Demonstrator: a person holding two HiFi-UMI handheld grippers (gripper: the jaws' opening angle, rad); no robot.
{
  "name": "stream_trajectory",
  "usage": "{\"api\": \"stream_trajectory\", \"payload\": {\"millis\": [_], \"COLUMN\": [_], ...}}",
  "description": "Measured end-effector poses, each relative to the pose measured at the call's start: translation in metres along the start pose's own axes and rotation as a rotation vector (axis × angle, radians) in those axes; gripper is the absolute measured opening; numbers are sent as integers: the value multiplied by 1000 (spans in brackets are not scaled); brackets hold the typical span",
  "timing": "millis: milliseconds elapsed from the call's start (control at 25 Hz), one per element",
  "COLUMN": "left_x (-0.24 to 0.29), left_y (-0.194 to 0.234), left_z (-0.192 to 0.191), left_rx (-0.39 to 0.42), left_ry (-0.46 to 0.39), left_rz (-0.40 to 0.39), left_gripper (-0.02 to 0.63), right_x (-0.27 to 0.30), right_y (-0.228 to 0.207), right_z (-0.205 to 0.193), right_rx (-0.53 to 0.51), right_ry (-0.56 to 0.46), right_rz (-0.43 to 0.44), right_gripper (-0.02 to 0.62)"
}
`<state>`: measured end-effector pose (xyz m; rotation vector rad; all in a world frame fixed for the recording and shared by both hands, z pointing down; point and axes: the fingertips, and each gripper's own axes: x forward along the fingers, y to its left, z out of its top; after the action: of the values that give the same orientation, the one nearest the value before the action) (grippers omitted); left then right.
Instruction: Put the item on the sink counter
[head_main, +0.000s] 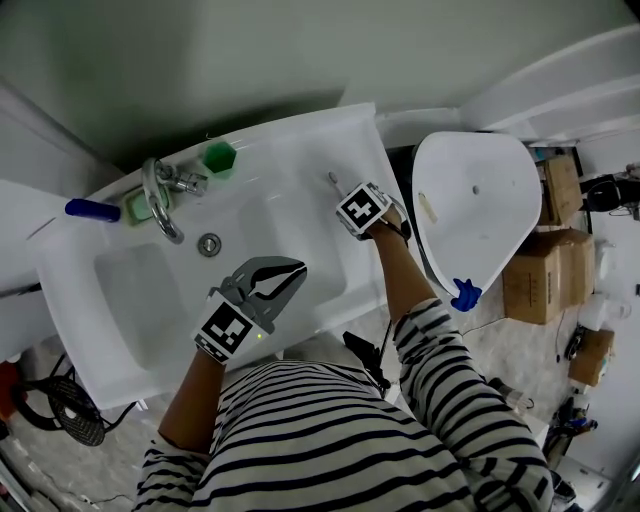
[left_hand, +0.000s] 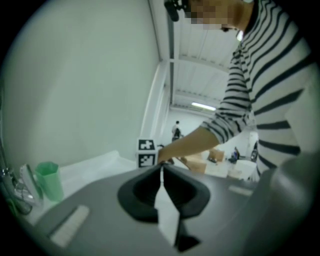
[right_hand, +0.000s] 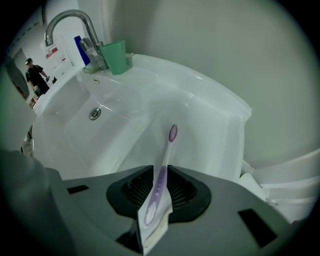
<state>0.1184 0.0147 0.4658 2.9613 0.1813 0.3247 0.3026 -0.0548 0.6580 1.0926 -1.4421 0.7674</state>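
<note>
Striped sleeves (head_main: 440, 380) filled the near edge of the head view. Left arm was bent, and the left gripper (head_main: 298, 268) hung almost level over the front edge of the white sink (head_main: 110, 300). Its jaws were pressed together with nothing between them. Right arm reached out farther, and the right gripper (right_hand: 162, 169) pointed steeply down at the counter (right_hand: 215, 120) on the sink's right side. Its jaws were narrow and squeezed the handle of a purple toothbrush (right_hand: 169, 147). The bristle end was close above the counter. Farther back stood the tap (head_main: 160, 205) and a green cup (head_main: 219, 157).
</note>
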Motion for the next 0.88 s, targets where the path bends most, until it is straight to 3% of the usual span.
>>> {"api": "stream_trajectory", "payload": {"millis": [360, 720, 880], "left_x": [-8, -13, -15], "left_y": [4, 5, 6], "left_z": [0, 0, 2], "left_rx": [-5, 0, 2], "left_ry": [-5, -2, -1], "left_rz": [19, 21, 25], "left_gripper": [18, 18, 18], "right_x": [8, 12, 6], "right_y": [-6, 1, -4], "right_z": [-9, -2, -10], "right_rx": [33, 14, 33], "right_ry": [90, 71, 104], "right_rz": [-25, -3, -33], "right_gripper": [72, 43, 41]}}
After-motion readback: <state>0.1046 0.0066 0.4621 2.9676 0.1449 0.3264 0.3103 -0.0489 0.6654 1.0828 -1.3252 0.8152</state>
